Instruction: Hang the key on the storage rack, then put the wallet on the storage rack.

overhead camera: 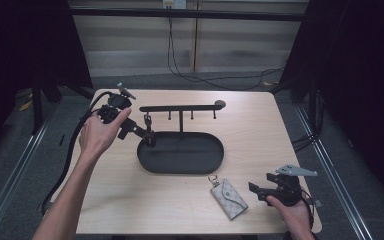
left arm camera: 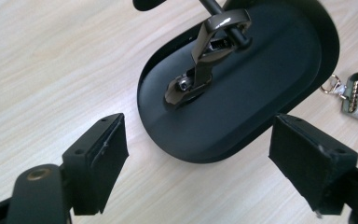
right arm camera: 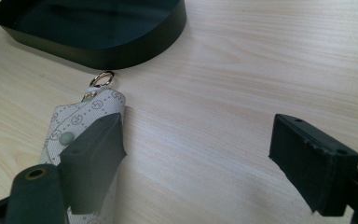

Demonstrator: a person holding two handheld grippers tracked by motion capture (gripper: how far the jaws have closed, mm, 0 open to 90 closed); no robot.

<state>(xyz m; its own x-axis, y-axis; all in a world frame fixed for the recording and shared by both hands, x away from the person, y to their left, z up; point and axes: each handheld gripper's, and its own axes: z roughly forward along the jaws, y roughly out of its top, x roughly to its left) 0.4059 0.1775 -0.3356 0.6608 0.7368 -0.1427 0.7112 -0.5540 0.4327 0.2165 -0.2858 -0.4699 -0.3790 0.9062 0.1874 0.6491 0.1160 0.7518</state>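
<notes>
A staged recording lab rather than a home: a bare wooden worktop (overhead camera: pixel 260 130) stands alone on grey carpet, black curtains (overhead camera: pixel 360 65) hang left and right, metal floor rails (overhead camera: pixel 330 165) flank it, and loose cables (overhead camera: pixel 215 80) trail along the far wall.

A dark metal key clip (left arm camera: pixel 200 60) hangs from the rack's hook (left arm camera: pixel 235 35) — lower end resting in the tray (left arm camera: pixel 270 93).

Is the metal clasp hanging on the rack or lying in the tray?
Hanging. The metal clasp is hooked on a peg of the rack, and its lower end reaches down to the black tray.
</notes>
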